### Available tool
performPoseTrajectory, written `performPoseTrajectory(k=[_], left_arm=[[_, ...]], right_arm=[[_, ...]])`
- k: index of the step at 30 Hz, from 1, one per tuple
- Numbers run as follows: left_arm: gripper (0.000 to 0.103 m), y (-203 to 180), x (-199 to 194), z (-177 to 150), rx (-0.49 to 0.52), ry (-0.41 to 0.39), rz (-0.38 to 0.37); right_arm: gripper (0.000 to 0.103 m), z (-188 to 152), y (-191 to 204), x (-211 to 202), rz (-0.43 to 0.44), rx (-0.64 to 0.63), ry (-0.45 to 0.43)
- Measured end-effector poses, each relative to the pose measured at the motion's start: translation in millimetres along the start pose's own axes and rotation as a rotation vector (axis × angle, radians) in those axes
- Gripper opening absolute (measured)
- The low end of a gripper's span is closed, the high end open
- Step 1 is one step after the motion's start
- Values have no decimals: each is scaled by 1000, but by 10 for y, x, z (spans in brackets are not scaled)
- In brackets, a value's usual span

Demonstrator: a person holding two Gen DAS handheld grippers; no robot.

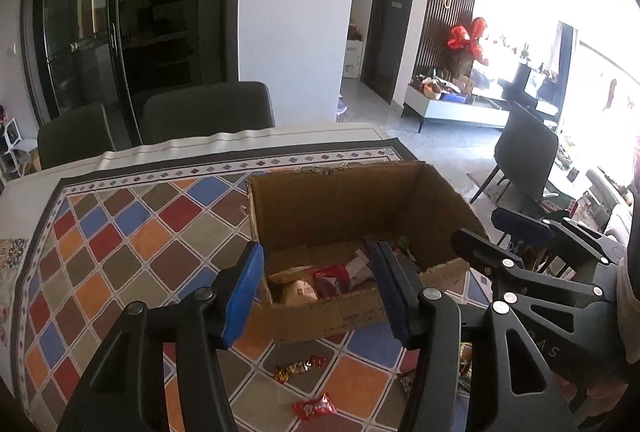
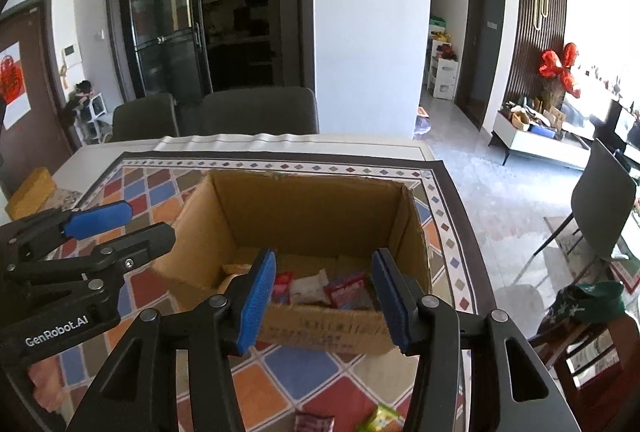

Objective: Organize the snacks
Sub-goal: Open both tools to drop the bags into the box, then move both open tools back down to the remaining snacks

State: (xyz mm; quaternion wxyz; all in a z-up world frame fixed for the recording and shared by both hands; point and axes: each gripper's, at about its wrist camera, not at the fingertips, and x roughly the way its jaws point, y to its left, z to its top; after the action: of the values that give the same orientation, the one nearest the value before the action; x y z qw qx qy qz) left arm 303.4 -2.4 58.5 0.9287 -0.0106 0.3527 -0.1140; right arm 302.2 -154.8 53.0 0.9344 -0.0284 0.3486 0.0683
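The open brown cardboard box (image 2: 316, 232) stands near the far right corner of the diamond-patterned tablecloth (image 1: 120, 244), already holding several wrapped snacks (image 2: 320, 288). Both the left gripper (image 1: 316, 288) and right gripper (image 2: 324, 296) hover above its near wall, fingers apart and empty. A low reach could shove the light box. The small red candy wrapper (image 1: 314, 408) near the near edge could slip from the pads.

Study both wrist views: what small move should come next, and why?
Probably lower the left tongs toward the red sweet on the tablecloth. Both tongs are open and hold nothing, the cardboard box already holds several packets, and loose wrapped sweets lie just in front of it, nearest the left tongs.
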Motion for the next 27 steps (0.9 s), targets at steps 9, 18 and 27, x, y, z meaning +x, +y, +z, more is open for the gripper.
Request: performPoseTrajectory(k=[9,18,27], left_arm=[[56,-31,-266,-231,5,-20,10],[58,-52,-375,-592,24,-3,15],[58,-54,-338,-909,19,52,4]], right_arm=[[51,-224,108,-273,33,4,-14],[51,-536,171,-395,43,17,6],[51,-853,201,-359,55,8,68]])
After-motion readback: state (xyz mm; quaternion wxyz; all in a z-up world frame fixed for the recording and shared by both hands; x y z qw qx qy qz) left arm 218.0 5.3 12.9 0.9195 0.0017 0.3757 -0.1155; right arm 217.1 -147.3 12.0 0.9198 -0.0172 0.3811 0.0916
